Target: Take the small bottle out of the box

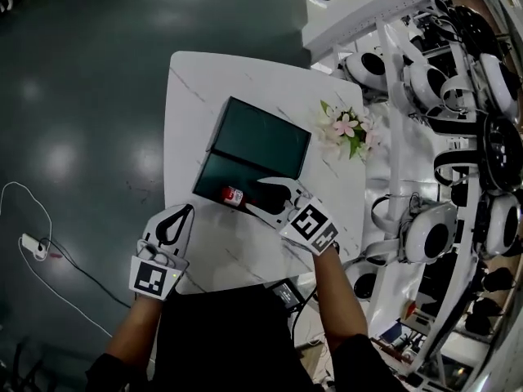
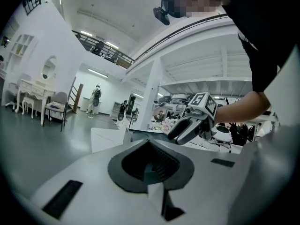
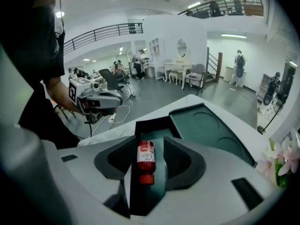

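Note:
A small red bottle with a white label lies on its side in the open dark green box on the white table. My right gripper reaches over the box's near edge, open. In the right gripper view the bottle lies between the spread jaws, cap towards the camera, with a gap on each side. My left gripper is over the table's front left, apart from the box, shut and empty. The left gripper view shows the closed jaws of my left gripper and, beyond them, my right gripper.
The box's lid lies folded back flat behind the base. Pink flowers stand at the table's right edge. White racks with several headsets fill the right side. A cable and power strip lie on the dark floor at left.

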A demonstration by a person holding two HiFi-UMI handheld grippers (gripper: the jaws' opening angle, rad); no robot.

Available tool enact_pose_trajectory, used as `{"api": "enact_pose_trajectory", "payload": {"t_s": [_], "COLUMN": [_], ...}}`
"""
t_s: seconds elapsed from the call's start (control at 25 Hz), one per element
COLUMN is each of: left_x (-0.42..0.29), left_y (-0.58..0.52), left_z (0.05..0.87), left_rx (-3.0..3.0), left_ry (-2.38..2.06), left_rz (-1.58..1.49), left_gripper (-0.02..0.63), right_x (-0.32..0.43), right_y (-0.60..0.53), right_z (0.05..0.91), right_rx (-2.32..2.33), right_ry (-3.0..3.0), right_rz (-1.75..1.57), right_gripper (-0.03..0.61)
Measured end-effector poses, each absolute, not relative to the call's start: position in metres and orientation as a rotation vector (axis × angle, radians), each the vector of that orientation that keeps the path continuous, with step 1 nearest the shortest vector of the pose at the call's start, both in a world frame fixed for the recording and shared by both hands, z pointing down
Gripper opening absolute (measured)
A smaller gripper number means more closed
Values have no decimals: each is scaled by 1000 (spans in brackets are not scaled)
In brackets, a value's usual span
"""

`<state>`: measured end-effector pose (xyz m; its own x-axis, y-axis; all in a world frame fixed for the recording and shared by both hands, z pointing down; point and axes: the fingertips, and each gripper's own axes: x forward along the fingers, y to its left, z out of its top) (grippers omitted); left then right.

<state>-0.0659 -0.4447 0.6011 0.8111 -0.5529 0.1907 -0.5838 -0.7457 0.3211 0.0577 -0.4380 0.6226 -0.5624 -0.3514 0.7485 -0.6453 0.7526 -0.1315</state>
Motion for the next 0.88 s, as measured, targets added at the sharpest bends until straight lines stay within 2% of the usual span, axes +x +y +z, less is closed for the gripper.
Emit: {"api": "enact_pose_trajectory", "payload": {"t_s": [0.6,0.8,0.88], "left_x": [-68,-66,-65], "left_y": [-433,-432,-431], "left_z": [633,636,636], "left_rx": [2570,2569,2564], "left_ry": [-874,-879,-886], "left_rz": [167,160,155], "left_gripper": [15,15,14], "right_x": [46,45,46], "right_y": [-426,-430,-428], "right_z": [703,717,728], "right_rx": [355,356,354], "right_ry": [-1961,-1897,-1826], "right_rz": [722,705,645], "right_gripper": [219,249,241]}}
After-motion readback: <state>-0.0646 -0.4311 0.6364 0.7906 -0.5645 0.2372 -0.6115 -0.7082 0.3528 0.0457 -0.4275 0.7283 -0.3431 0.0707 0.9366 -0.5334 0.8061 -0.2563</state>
